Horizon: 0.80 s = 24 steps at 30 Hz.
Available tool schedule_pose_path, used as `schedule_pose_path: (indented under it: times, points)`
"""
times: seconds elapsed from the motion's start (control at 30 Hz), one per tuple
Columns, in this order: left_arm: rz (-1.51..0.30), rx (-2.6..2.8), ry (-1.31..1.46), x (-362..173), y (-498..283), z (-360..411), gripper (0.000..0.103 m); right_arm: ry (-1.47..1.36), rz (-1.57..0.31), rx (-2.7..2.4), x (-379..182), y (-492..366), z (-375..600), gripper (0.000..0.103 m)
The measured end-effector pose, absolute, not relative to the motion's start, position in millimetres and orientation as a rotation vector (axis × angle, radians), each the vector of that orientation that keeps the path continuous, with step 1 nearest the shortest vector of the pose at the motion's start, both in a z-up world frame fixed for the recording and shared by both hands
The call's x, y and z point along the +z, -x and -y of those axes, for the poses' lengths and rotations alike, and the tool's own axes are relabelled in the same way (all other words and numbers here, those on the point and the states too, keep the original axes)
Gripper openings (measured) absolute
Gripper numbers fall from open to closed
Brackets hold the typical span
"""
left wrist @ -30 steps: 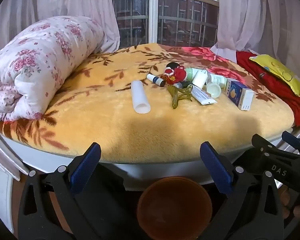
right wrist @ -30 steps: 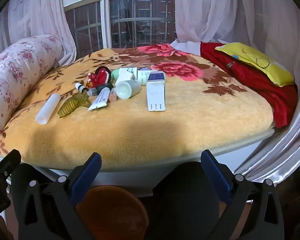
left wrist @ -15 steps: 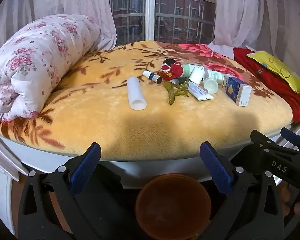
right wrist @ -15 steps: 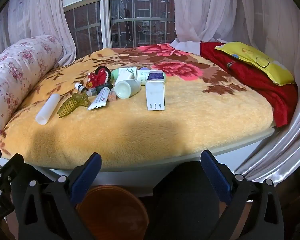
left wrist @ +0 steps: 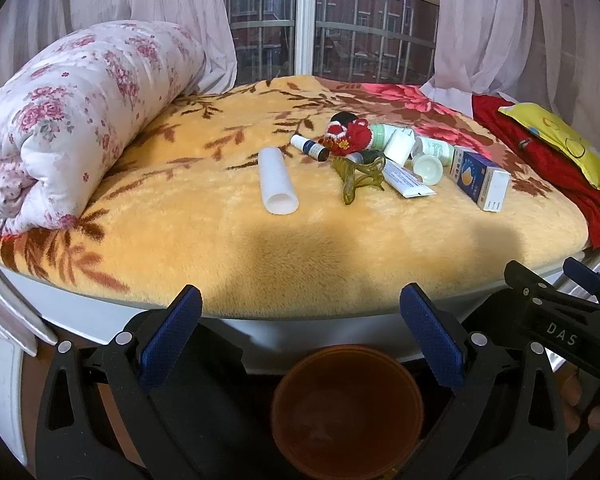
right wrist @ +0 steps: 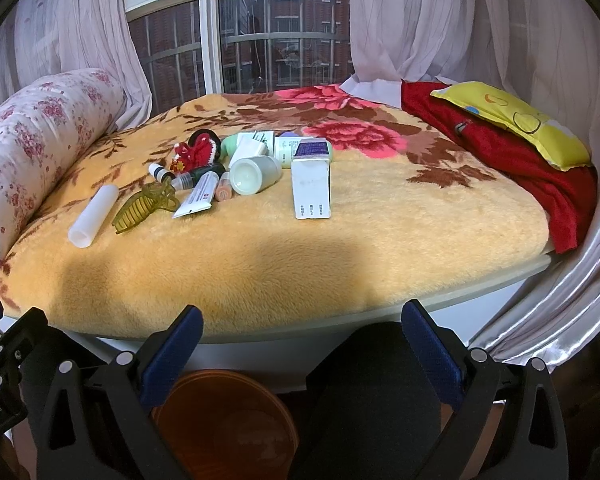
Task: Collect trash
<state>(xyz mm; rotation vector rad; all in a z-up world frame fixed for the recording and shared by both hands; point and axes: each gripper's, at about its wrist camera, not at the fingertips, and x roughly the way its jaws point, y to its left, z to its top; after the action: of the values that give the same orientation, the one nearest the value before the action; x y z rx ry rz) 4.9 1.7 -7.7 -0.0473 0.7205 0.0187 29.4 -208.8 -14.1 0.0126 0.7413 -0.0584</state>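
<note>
both tools hang low in front of the bed (left wrist: 180,240), at its near edge, with nothing collected yet as far as the brown bin (left wrist: 347,408) on the floor shows. the left tool (left wrist: 300,332) has its jaws spread wide and holds nothing; the right tool (right wrist: 300,336) is just as wide open and also empty. the trash lies in a loose heap on the yellow blanket, up and ahead of both tools. taking the white box (right wrist: 311,182) as the landmark, the white tube (left wrist: 278,186) lies well to its left, apart from the heap, its long axis running roughly toward the left tool, open end nearest. the green hair clip (left wrist: 358,174) and the flat paste tube (left wrist: 406,178) sit between them. the left tool looks nearer the white tube, the right tool nearer the box.
</note>
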Motion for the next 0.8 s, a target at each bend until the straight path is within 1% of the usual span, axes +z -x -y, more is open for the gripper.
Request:
schedule_pose_path:
  times: [0.8]
  points:
    - [-0.74,0.017,0.063,-14.8,-11.1,-4.6,0.097,-0.012,-0.749,-0.056,-15.9,-39.5,207.4,0.098]
